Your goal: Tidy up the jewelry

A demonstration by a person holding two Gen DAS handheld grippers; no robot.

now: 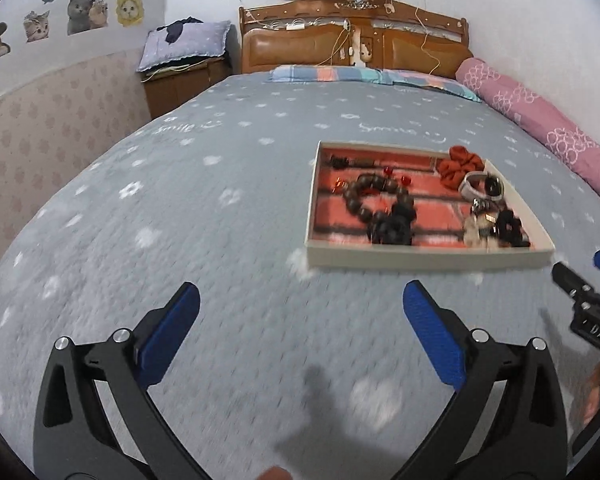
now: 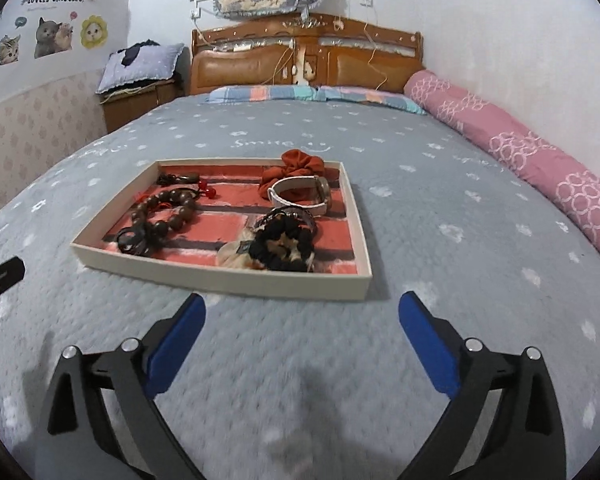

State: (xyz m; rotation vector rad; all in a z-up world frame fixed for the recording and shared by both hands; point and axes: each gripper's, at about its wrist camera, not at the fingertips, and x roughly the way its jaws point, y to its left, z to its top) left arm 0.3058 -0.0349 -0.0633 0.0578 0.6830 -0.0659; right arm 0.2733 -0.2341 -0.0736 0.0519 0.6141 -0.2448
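A shallow cream tray with a red brick-pattern floor lies on the grey bedspread. Inside it are a brown bead bracelet, a rust scrunchie, a white-strapped watch and a black scrunchie. My left gripper hangs open over bare bedspread, short of the tray's near left corner. My right gripper is open too, just short of the tray's near rim, nothing between its fingers. Its tip shows at the right edge of the left wrist view.
The bed fills both views, with a wooden headboard and striped pillows at the far end. A pink rolled quilt runs along the right side. A nightstand stands at the far left by the wall.
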